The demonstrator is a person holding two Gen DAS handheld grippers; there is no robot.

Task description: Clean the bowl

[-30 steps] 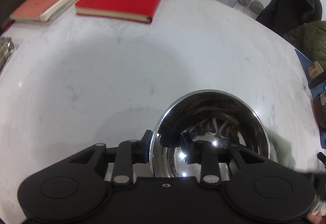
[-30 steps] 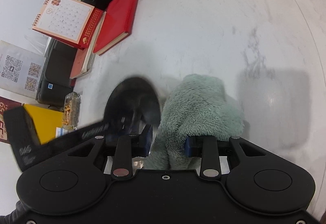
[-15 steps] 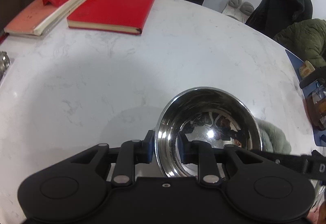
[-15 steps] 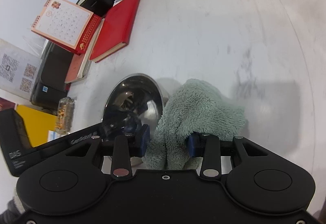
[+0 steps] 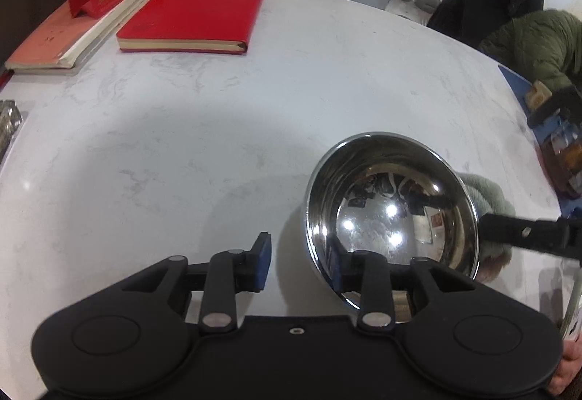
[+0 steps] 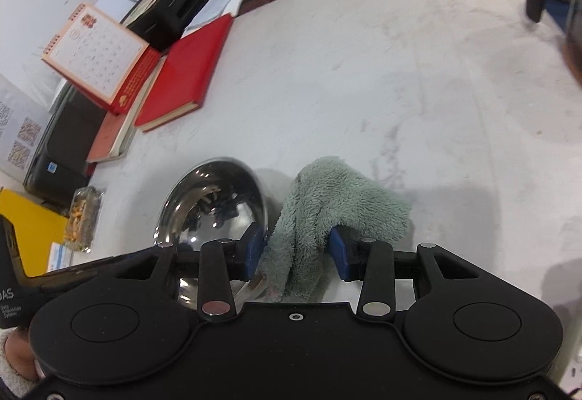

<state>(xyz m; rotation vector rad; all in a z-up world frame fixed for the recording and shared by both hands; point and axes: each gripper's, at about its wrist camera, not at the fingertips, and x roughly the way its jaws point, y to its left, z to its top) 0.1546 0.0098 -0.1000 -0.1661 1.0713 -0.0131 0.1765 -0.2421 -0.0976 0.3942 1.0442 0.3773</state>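
The left gripper [image 5: 300, 263] has just opened off the bowl [image 5: 391, 203], whose rim now sits free between its jaws, so the bowl rests on the table [image 5: 218, 131] at four o'clock. The right gripper [image 6: 296, 252] clamps the cloth [image 6: 338, 207] beside the bowl; wiping seems finished.

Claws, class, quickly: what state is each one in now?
Left claw: open, just been opening; rim of the bowl between the jaws, not pinched.
Right claw: closed on the green cloth.
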